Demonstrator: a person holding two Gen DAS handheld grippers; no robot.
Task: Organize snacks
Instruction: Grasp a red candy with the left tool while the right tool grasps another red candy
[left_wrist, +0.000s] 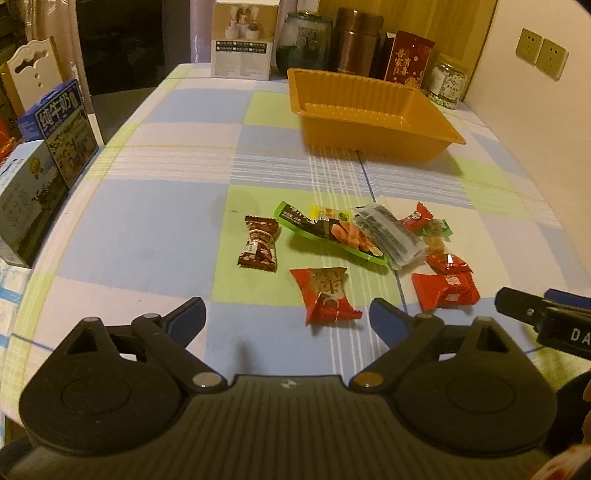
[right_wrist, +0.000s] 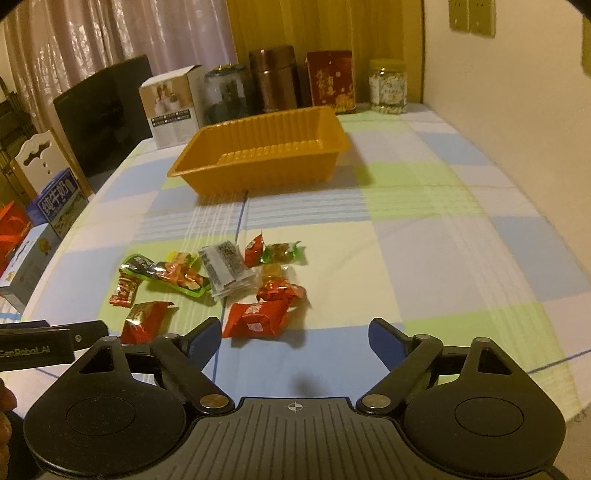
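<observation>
Two pairs of tongs stood with their jaws apart and nothing between them: your left tongs (left_wrist: 287, 319) and your right tongs (right_wrist: 295, 338), both angled down over the checked tabletop (left_wrist: 155, 221). Just ahead of your left tongs lay a red snack packet (left_wrist: 327, 295), almost in line with the gap between the jaws, and a brown-wrapped sweet (left_wrist: 259, 243) sat a little farther ahead and to the left. Your right tongs had a larger red packet (right_wrist: 256, 319) close to their left jaw, not centred between them. Beyond both lay the rest of the heap: a long green packet (left_wrist: 325, 234) with a clear sachet (left_wrist: 388, 234) leaning across it, and small red and green sweets at the far right. The orange tray (left_wrist: 369, 110), empty as far as I could see, stood well beyond the heap, near the jars and boxes at the back. The risks, as I judged them: your two tongs were near each other, so reaching for neighbouring packets could have made them collide; the glossy, puffy wrappers could have slipped out of a shallow pinch; and closing off-centre with your right tongs could have pushed the red packet into the heap instead of catching it.
</observation>
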